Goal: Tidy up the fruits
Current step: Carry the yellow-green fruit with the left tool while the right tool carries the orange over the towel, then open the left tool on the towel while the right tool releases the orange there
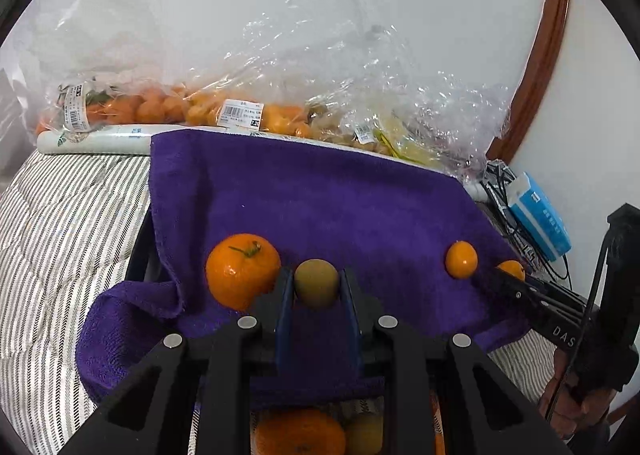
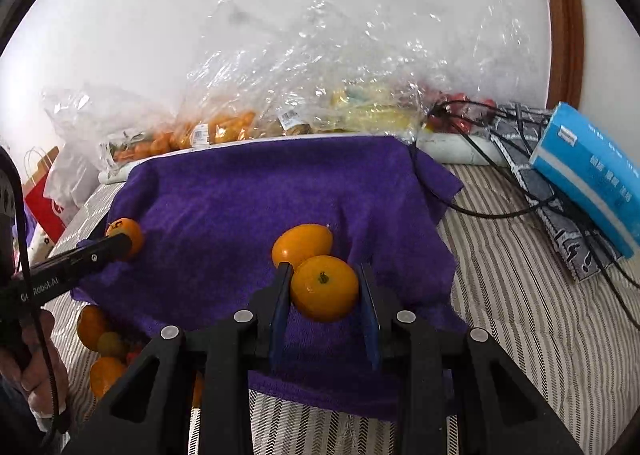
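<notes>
A towel point(image 1: 320, 195) is spread on the bed point(image 1: 60, 215); fruit bags point(image 1: 240, 111) are piled behind it, and a tissue pack point(image 2: 592, 171) is laid to its right.

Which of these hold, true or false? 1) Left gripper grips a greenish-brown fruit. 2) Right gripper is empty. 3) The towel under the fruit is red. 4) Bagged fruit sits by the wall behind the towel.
1) True: the left gripper is shut on the greenish-brown fruit.
2) False: the right gripper has a small orange between its fingers.
3) False: the towel is purple.
4) True: clear plastic bags of orange fruit lie along the wall behind the towel.
</notes>
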Action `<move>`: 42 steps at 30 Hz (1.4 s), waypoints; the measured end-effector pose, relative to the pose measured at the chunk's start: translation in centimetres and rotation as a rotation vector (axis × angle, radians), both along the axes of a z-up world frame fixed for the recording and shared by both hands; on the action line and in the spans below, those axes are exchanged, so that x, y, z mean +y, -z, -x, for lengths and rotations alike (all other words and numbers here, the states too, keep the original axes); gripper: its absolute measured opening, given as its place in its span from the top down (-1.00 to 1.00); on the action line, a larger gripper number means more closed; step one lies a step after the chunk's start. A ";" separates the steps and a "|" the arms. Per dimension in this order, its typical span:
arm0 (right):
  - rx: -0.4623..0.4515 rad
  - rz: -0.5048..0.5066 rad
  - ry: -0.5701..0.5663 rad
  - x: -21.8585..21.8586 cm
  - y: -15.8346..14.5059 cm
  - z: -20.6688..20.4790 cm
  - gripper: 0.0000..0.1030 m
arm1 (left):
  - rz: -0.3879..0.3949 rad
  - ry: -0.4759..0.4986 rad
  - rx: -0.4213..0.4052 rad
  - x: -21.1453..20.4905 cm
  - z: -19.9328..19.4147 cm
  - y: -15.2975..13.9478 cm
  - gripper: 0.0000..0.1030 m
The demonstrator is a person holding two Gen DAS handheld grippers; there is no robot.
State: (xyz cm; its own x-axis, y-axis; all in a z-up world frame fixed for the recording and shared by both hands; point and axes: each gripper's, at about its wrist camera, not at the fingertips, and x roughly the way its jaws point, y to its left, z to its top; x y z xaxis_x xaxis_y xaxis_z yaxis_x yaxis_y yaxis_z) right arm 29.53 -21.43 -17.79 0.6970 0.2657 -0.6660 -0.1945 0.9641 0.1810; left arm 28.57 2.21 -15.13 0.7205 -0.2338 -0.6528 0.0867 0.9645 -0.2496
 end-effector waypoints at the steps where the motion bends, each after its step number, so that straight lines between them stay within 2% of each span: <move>1: 0.007 -0.003 0.000 0.0 0.1 -0.1 0.38 | -0.004 0.001 0.002 0.0 0.0 0.0 0.56; 18: 0.023 0.017 -0.020 0.5 0.4 -0.4 0.37 | -0.007 0.007 0.040 0.0 -0.4 0.7 0.56; 22: 0.014 0.016 -0.020 0.5 0.3 -0.3 0.36 | -0.009 0.006 0.041 -0.1 -0.4 0.7 0.56; 26: 0.006 0.010 -0.016 0.4 0.1 -0.1 0.27 | -0.008 0.005 0.042 -0.1 -0.4 0.8 0.56; 30: -0.032 0.031 -0.012 0.7 -0.4 0.5 0.25 | -0.012 0.004 0.036 -0.1 -0.3 0.7 0.56; 32: -0.051 0.039 -0.017 0.9 -0.7 0.8 0.24 | -0.010 0.004 0.019 -0.1 -0.1 0.4 0.46; 34: -0.071 0.045 -0.022 1.0 -0.9 1.1 0.18 | -0.003 0.017 0.003 -0.2 0.1 0.1 0.16; 35: -0.079 0.045 -0.022 1.0 -1.0 1.2 0.14 | -0.003 0.016 -0.005 -0.2 0.3 -0.1 0.11; 37: -0.100 0.047 -0.015 1.0 -1.3 1.6 0.14 | -0.004 0.012 -0.034 -0.3 0.7 -0.6 0.05; 42: -0.153 0.043 0.011 0.6 -2.1 2.3 0.13 | -0.010 0.018 -0.064 -0.4 1.0 -1.1 0.02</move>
